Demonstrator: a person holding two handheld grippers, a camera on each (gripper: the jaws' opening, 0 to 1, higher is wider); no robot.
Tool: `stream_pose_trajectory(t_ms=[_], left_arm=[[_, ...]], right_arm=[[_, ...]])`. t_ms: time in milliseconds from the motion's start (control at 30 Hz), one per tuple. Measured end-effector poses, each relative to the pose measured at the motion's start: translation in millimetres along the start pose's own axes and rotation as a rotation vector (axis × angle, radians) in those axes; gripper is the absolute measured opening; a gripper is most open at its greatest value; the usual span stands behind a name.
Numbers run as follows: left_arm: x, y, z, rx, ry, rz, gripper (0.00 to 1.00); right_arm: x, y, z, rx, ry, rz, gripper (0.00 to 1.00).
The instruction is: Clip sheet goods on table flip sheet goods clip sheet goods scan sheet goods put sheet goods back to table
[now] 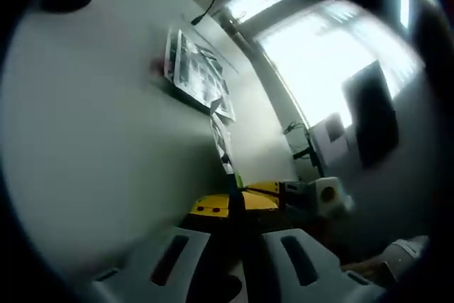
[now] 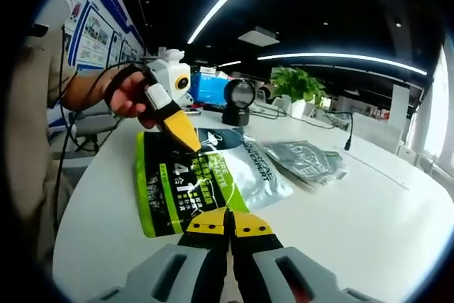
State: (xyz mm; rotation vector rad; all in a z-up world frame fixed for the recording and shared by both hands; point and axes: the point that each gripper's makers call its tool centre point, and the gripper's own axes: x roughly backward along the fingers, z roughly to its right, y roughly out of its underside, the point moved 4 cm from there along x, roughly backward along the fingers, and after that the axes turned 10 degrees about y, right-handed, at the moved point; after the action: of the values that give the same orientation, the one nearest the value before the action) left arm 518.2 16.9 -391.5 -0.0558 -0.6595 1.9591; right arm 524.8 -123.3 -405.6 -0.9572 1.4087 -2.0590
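Note:
A green and silver pack [image 2: 191, 182] stretches between both grippers just over the white table [image 2: 355, 218]. My right gripper [image 2: 228, 226], with yellow jaw tips, is shut on its near edge. A hand holds my left gripper [image 2: 186, 136], which pinches the pack's far edge. In the left gripper view the same pack [image 1: 221, 143] runs edge-on up from my left gripper [image 1: 234, 207], whose jaws are closed on it. The right gripper's body [image 1: 316, 195] comes in from the right there. I cannot tell whether the pack touches the table.
A second silver pack [image 2: 306, 161] lies on the table to the right; it also shows far off [image 1: 195, 72]. A black round scanner [image 2: 237, 101] stands behind, with a potted plant [image 2: 294, 83] and cables [image 2: 347, 136]. A person's sleeve [image 2: 42, 104] is at the left.

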Motion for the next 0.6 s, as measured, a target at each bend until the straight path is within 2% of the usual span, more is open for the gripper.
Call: stream_pose_trajectory(t_ms=[200, 600], left_arm=[[-1.3, -1.4, 1.3, -0.011, 0.004, 0.004, 0.0], [-3.3, -2.7, -0.2, 0.002, 0.002, 0.016, 0.0]], right_arm=[[0.5, -1.9, -3.8, -0.005, -0.008, -0.011, 0.0], [0.4, -3.5, -1.9, 0.004, 0.028, -0.054, 0.0]])
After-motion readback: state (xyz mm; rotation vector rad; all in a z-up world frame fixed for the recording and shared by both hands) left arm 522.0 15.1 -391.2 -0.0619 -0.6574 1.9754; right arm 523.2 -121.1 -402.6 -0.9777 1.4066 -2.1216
